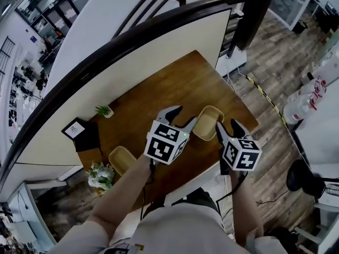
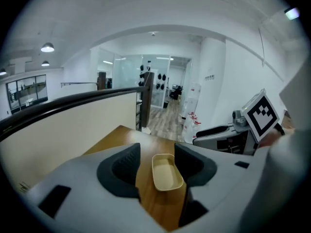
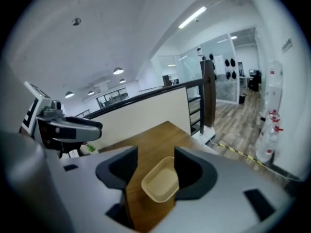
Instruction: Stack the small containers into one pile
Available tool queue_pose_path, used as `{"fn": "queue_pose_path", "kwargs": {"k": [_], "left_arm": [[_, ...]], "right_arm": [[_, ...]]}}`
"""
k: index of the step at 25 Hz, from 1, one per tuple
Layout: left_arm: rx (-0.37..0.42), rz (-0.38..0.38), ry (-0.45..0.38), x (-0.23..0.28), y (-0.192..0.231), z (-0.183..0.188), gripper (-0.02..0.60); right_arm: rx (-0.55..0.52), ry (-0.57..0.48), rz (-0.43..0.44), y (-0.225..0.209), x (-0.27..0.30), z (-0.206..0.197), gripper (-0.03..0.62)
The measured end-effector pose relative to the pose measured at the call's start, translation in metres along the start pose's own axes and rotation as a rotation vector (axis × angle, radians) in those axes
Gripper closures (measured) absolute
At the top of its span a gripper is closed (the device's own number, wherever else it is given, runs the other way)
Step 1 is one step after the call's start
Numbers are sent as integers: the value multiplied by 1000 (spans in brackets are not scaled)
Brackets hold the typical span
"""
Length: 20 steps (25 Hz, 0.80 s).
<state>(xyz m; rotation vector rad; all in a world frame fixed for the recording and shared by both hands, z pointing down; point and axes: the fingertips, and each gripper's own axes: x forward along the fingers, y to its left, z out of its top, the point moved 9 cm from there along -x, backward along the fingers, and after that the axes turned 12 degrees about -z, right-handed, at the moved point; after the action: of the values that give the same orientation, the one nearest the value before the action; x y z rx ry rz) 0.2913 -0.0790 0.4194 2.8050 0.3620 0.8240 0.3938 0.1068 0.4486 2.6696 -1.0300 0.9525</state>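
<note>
Beige and shallow, a round-cornered container [image 1: 207, 122] is seen in the head view on the brown wooden table [image 1: 175, 83], near its right edge, between the left gripper [image 1: 180, 119] and the right gripper [image 1: 229, 130]. A second beige container [image 1: 122, 159] lies well apart at the near left edge. Both grippers are held forward and tilted downward over the table, and nothing is touched by either.

In the left gripper view the jaws are seen apart, with the first container framed beyond them, untouched on the table.

In the right gripper view the jaws are likewise apart and empty, and the same container is seen beyond them.

The containers are judged light, thin-walled, fairly stiff and smooth. A side wall is best pinched, with one jaw set inside the rim.
</note>
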Motion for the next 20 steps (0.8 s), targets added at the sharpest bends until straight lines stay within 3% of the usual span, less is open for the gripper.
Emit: {"fn": "queue_pose_path", "kwargs": {"k": [4, 7, 11, 20], "left_arm": [[-32, -14, 66, 44, 8, -12, 359], [-71, -25, 122, 75, 19, -27, 359], [-118, -31, 202, 109, 29, -53, 359], [-212, -23, 342, 163, 50, -107, 359]], "right_arm": [[90, 70, -43, -19, 27, -23, 359], [117, 152, -123, -27, 53, -44, 363], [195, 239, -180, -33, 80, -69, 427], [319, 398, -207, -37, 118, -108, 383]]}}
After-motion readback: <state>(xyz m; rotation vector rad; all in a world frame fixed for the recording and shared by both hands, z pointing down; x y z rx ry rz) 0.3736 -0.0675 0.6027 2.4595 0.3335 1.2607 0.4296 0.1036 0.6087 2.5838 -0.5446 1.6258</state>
